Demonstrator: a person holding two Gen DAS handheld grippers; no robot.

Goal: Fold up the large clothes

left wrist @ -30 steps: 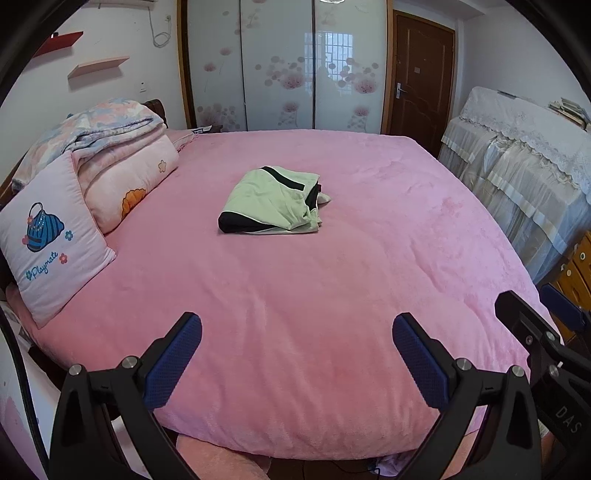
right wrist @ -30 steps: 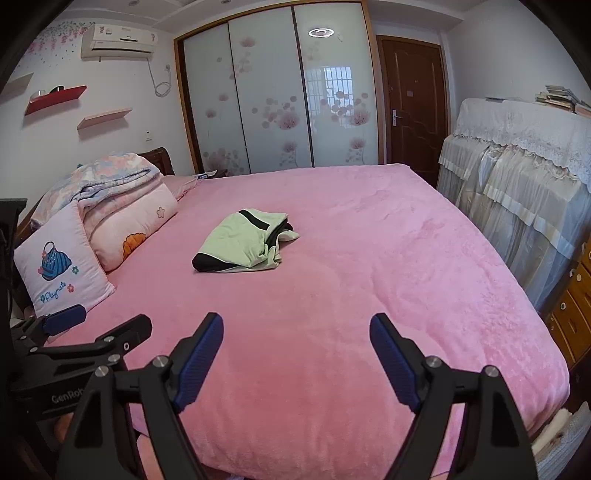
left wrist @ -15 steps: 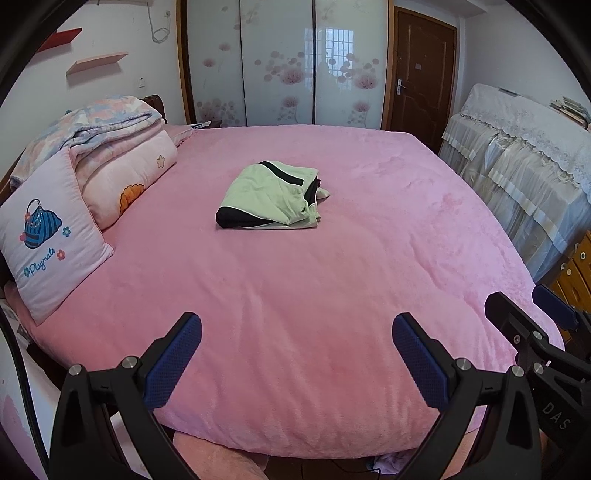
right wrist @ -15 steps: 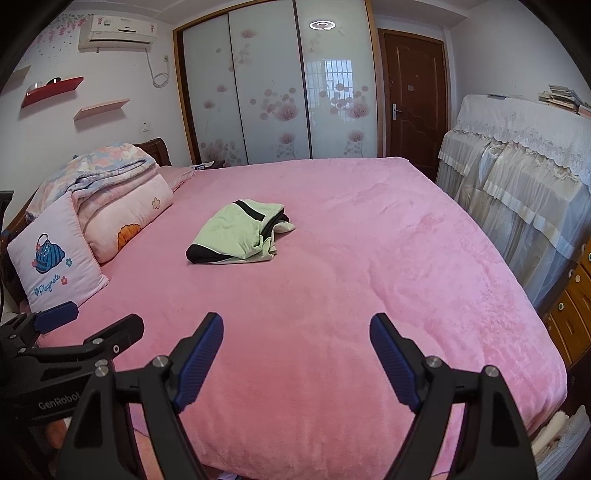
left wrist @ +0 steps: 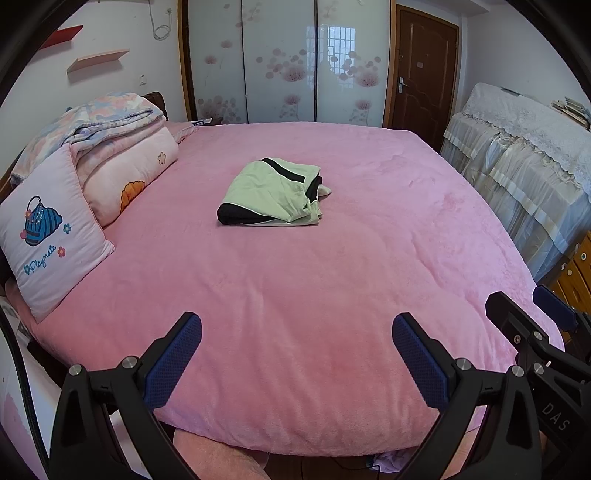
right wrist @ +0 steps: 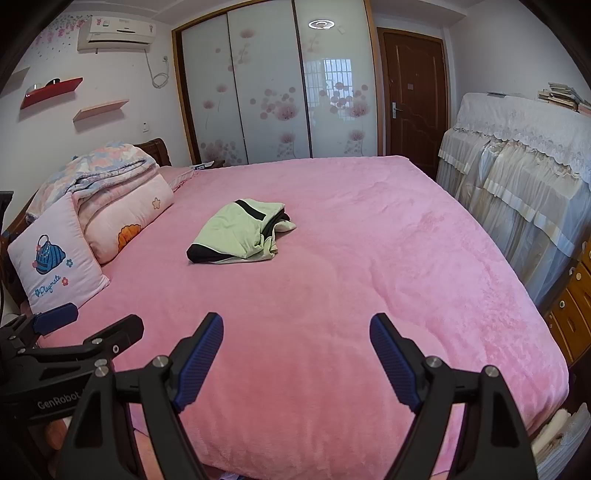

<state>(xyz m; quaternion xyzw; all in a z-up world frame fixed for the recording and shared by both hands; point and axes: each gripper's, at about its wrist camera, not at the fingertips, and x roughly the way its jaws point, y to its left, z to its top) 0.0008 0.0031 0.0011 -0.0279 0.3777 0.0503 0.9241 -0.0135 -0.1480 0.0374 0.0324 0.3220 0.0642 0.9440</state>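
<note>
Folded green garment [right wrist: 240,232] on pink bed [right wrist: 332,295], centre frame.
Right gripper [right wrist: 296,354] lower centre, fingers [right wrist: 199,354] spread, empty; left gripper [right wrist: 88,325] lower left.

place: bedroom in a home | centre: wide bed [left wrist: 295,295] with pink cover | left: pillows [left wrist: 48,236] and folded quilt [left wrist: 107,118] | top centre: sliding wardrobe [right wrist: 273,96] with flower print | upper left: air conditioner [right wrist: 116,33] | upper right: wooden door [right wrist: 413,96]
</note>
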